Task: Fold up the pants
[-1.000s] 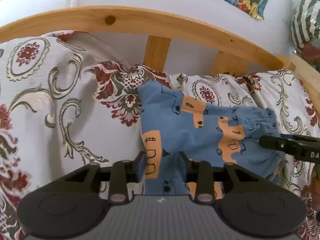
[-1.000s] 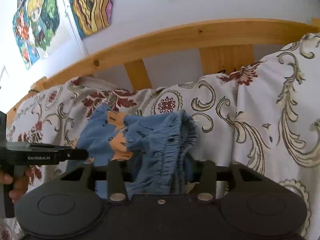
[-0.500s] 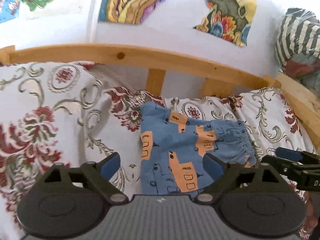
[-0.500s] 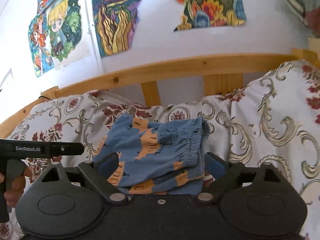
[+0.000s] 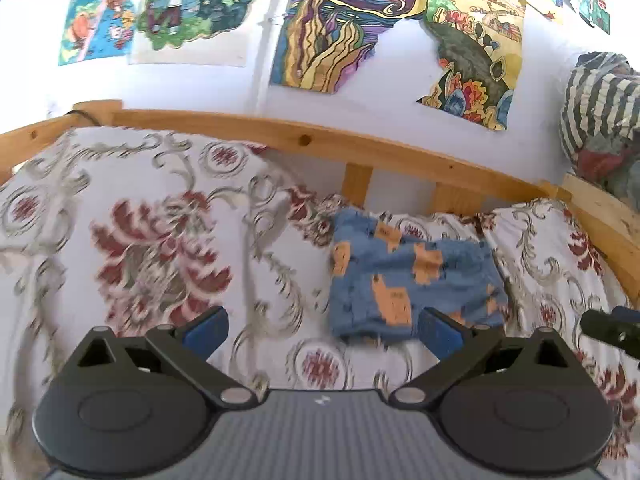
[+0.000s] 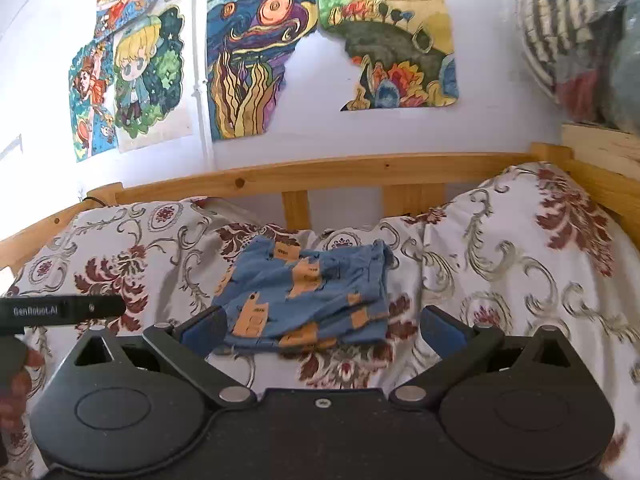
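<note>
The folded pants [image 6: 306, 298], blue with orange patches, lie on the floral bedspread [image 6: 500, 264] near the wooden bed rail [image 6: 360, 170].

Left gripper [image 5: 322, 330]: jaws have just been opening and stand spread wide. Nothing lies between the blue pads [image 5: 206, 330]. The pants [image 5: 404, 280] lie beyond the pads, toward the right one, which covers part of their near edge.

Right gripper [image 6: 322, 328]: jaws have just been opening and stand spread wide, with nothing held. The near hem of the pants sits between the pad tips without touching them.

Limits of view:
- The left-wrist view is motion-blurred; the bedspread pattern is smeared.
- The right gripper [image 5: 610, 330] is cut off at the frame edge.
- The left gripper [image 6: 60, 310] shows only as a black bar, and the hand [image 6: 14, 394] under it is cropped.
- A striped bundle [image 6: 576, 36] at upper right cannot be identified.
</note>
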Demonstrator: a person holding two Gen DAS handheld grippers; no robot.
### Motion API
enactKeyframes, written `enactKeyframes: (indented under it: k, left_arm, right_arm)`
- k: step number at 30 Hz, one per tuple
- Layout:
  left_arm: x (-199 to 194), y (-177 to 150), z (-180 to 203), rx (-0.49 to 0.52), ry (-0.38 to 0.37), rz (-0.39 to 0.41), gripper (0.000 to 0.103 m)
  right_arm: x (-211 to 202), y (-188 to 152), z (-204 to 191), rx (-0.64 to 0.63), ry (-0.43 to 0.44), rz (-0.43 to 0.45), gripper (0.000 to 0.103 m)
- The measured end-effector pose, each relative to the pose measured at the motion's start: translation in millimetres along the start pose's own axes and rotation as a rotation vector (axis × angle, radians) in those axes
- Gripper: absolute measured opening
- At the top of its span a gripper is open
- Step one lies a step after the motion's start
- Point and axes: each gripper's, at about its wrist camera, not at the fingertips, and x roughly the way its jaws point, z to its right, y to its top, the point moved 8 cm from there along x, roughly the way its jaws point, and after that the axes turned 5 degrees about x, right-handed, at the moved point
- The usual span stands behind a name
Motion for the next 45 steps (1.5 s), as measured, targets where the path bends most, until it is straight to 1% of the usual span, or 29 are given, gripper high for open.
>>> enactKeyframes:
  k: [8, 15, 22, 41, 43, 45]
  left_arm:
    - [-45.2, -41.1, -7.8, 0.025, 0.031, -0.02, 0.103]
    - [-67.4, -61.4, -13.0, 0.063, 0.044, -0.024, 0.103]
    - [-73.2, -72.7, -14.6, 0.072, 0.046, -0.031, 0.103]
    - [-72.4, -78.1, -18.2, 0.063, 0.05, -0.047, 0.103]
    - [-72.5, -79.0, -18.6, 0.055, 0.056, -0.059, 0.103]
    - [-71.5, -79.9, -18.2, 0.054, 0.043, -0.075, 0.103]
  right_arm:
    - [-49.5, -27.6, -9.7, 0.028, -0.014, 0.017, 0.102]
    - [-72.9, -55.9, -17.2, 0.013, -0.022, 0.003, 0.102]
    - [-75.9, -71.1, -20.3, -0.006, -0.025, -0.019, 0.102]
    - [-73.2, -75.8, -18.5, 0.007, -0.018, -0.038, 0.102]
    - [-72.6, -76.3, -19.0, 0.007, -0.014, -0.04, 0.102]
    - [-72.2, -77.8, -19.6, 0.005, -0.012, -0.043, 0.102]
